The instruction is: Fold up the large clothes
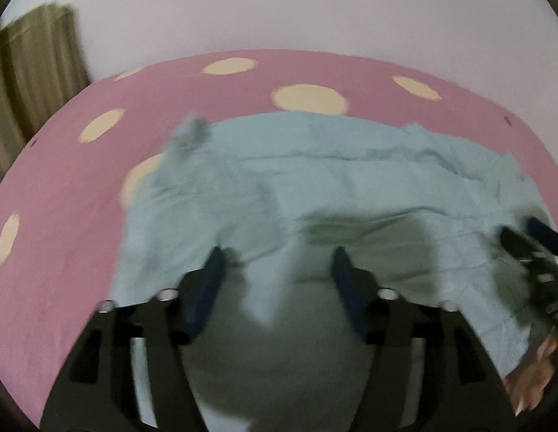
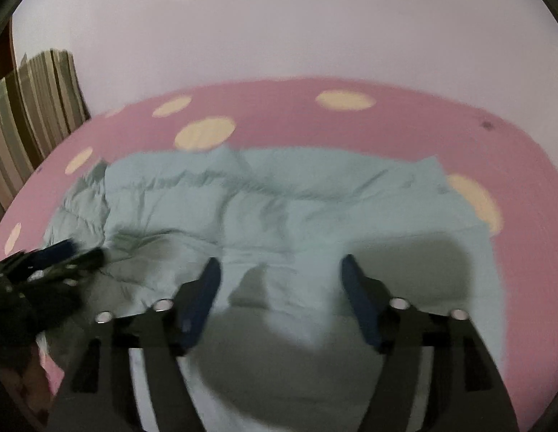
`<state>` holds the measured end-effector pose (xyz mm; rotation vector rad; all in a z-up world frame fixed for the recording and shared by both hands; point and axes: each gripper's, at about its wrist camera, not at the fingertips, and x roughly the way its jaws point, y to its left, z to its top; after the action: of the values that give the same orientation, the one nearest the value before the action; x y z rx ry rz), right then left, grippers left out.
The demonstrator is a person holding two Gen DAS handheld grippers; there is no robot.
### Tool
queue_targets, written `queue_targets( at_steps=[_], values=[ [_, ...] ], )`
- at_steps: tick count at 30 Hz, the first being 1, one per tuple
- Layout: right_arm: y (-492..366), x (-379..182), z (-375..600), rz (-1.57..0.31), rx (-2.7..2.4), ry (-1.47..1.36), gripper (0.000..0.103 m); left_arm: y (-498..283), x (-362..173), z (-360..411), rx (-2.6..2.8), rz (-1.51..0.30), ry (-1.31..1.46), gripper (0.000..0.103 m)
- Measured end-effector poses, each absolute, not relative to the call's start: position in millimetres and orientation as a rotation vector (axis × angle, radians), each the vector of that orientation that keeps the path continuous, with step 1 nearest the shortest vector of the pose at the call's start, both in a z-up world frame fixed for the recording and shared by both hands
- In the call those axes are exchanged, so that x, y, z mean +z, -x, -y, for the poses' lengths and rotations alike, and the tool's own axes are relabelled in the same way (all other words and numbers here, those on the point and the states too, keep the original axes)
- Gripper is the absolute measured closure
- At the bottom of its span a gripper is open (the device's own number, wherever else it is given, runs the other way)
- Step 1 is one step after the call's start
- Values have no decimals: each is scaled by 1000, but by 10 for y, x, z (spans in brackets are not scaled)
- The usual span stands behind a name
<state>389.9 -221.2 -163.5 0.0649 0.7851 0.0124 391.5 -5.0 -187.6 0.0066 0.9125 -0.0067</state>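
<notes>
Broadly, a large pale blue-green garment [image 1: 351,187] lies spread and rumpled across a pink sheet [image 1: 62,244] printed with cream dots [image 1: 309,98], and it fills the middle of both wrist views. Seen from the left wrist, the left gripper [image 1: 277,255] hangs just above the near part of the cloth with its two blue-padded fingers [image 1: 212,270] set wide apart, nothing between them; its dark shadow falls on the fabric right below. At the right edge of that view the right gripper [image 1: 531,232] reaches in over the garment's near right part, blurred, with a bit of the person's hand [image 1: 534,367] showing beneath it. From the right wrist, the right gripper [image 2: 280,264] is likewise spread wide and empty above the garment [image 2: 315,198], a small fold of cloth standing up between the blue fingers [image 2: 352,280] without touching either. The left gripper [image 2: 80,250] comes in at the left edge of this view, low over the garment's left side, too blurred to show how its fingers stand from here. Wrinkles run across the far half of the cloth, and its far edge lies close to one cream dot [image 2: 205,133]. Behind the pink sheet [image 2: 513,216] rises a plain pale wall [image 2: 279,28], with a striped curtain [image 2: 34,108] at the far left.
</notes>
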Motion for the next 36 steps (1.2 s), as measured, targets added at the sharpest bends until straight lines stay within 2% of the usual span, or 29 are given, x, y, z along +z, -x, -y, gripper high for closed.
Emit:
queue_targets(
  at_steps=[2, 4, 12, 24, 27, 29, 36],
  values=[
    [-3783, -1562, 2427, -769, -19, -72, 25, -3803, -1829, -293, 76, -910, 57, 17],
    [-3693, -1558, 2722, -787, -57, -95, 25, -3703, -1832, -565, 162, -910, 85, 12],
    [-3668, -1870, 3503, -899, -115, -260, 25, -3579, -2028, -1215, 82, -969, 280, 11],
    [-3798, -2234, 3581, -957, -58, -393, 20, -3913, -2267, -1020, -13, -1042, 267, 11],
    [-3794, -2236, 3517, -952, -54, -362, 28, -3921, -2262, -951, -28, -1038, 258, 24],
    [-3782, -2244, 3482, -950, -39, -367, 42, -3957, -2253, -871, -72, -1040, 248, 44],
    [-3754, -2249, 3447, -944, 13, -424, 70, -3979, -2244, -742, -113, -1037, 240, 71]
  ],
)
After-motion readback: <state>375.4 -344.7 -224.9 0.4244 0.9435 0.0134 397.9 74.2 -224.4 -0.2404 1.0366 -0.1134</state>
